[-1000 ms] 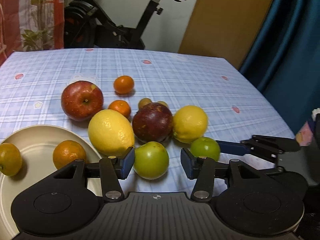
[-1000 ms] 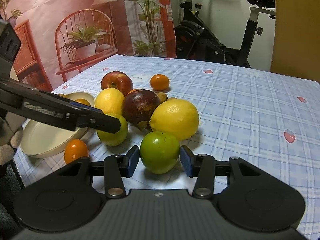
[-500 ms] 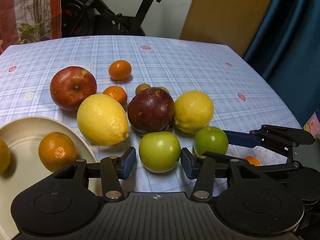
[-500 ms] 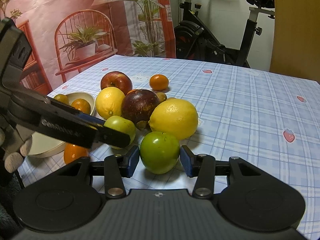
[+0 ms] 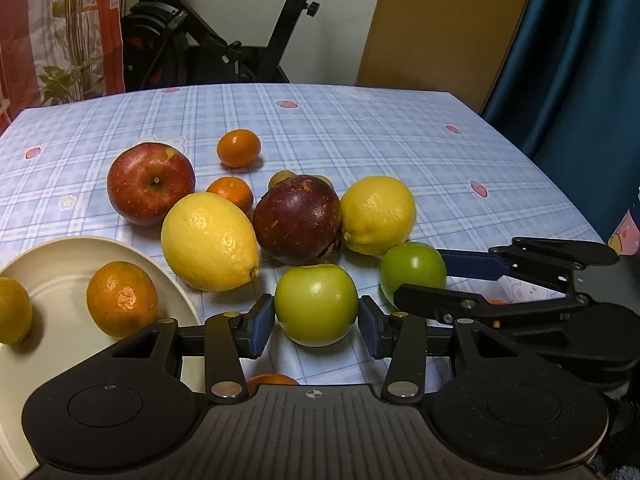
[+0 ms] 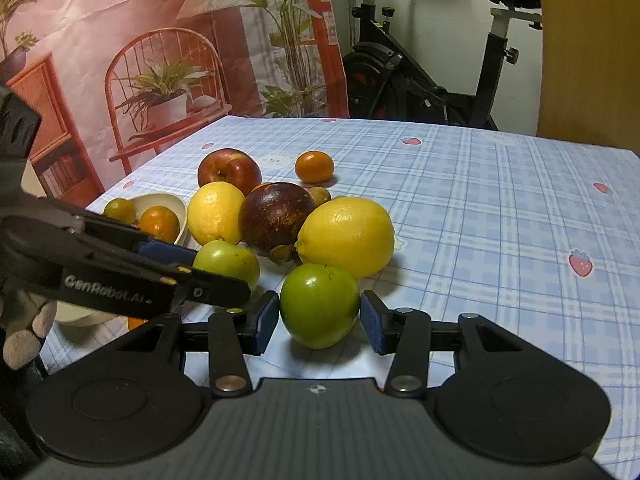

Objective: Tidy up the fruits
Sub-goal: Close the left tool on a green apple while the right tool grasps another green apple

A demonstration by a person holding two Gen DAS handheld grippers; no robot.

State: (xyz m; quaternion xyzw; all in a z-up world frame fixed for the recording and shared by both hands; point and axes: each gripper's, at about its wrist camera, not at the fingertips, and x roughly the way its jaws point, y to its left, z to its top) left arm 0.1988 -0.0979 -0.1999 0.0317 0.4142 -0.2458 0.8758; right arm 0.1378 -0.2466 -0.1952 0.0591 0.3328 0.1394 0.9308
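Observation:
A pile of fruit lies on the blue checked tablecloth. My left gripper is open, its pads on both sides of a pale green apple, close to its skin. My right gripper is open around a darker green apple, which also shows in the left wrist view. Behind them lie two lemons, a dark purple fruit, a red apple and small oranges. A cream plate at the left holds an orange.
An exercise bike stands behind the table. A blue curtain hangs at the right. The table's right edge is near the right gripper. A small orange fruit lies under my left gripper.
My left gripper has moved forward so the pale green apple now sits between its pads. The right gripper has stayed around the darker green apple.

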